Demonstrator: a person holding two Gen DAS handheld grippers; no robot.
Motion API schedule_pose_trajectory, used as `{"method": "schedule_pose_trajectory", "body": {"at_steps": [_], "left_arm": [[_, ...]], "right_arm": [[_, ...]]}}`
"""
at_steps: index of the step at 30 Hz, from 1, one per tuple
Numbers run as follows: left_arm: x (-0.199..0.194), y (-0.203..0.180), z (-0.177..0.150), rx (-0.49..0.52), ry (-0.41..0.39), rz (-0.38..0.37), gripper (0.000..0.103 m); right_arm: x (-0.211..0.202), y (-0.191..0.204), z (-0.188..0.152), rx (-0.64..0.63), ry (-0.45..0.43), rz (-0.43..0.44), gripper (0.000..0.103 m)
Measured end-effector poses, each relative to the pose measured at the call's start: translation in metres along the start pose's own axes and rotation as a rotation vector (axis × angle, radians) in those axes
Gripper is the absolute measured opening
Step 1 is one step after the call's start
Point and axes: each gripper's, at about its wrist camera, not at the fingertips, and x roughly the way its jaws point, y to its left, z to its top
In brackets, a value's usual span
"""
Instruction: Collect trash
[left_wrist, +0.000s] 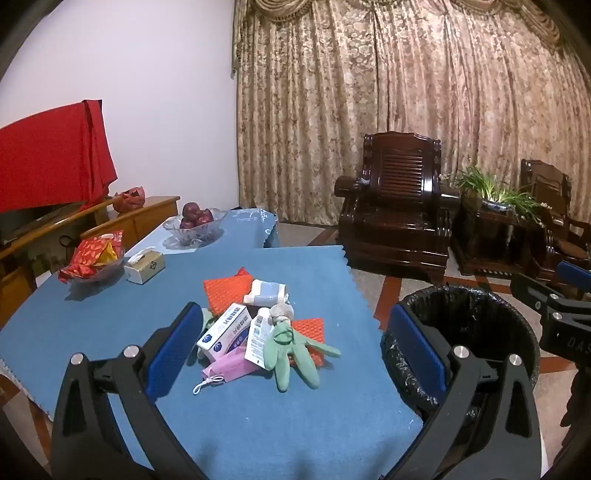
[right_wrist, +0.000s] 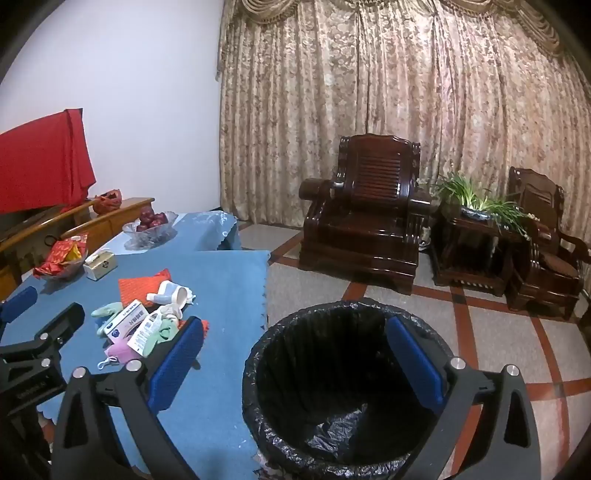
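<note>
A pile of trash lies on the blue tablecloth (left_wrist: 258, 424). It holds a green glove (left_wrist: 291, 350), a white box (left_wrist: 221, 332), a pink mask (left_wrist: 229, 369), orange mesh pieces (left_wrist: 229, 288) and a crushed paper cup (left_wrist: 266, 291). My left gripper (left_wrist: 295, 347) hovers open just short of the pile, holding nothing. A bin with a black liner (right_wrist: 332, 308) stands on the floor beside the table's right edge. My right gripper (right_wrist: 295, 362) hangs open and empty above the bin's mouth. The pile (right_wrist: 144, 321) and the left gripper (right_wrist: 40, 312) also appear in the right wrist view.
At the table's far left stand a glass bowl of apples (left_wrist: 195, 218), a bowl of red snack packets (left_wrist: 94, 258) and a tissue box (left_wrist: 144, 266). Dark wooden armchairs (left_wrist: 399, 206) and a potted plant (left_wrist: 491, 192) stand before the curtain. A red cloth (left_wrist: 51, 166) drapes over a wooden cabinet.
</note>
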Motion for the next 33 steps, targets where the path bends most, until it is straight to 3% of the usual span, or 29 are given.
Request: {"method": "schedule_pose_trajectory", "body": {"at_steps": [33], "left_arm": [[0.0012,-0.0003,0.0002,0.004,0.018,-0.002,0.098]], "right_arm": [[0.0025,0.0001,0.0006,-0.010,0.011,-0.005,0.097]]}}
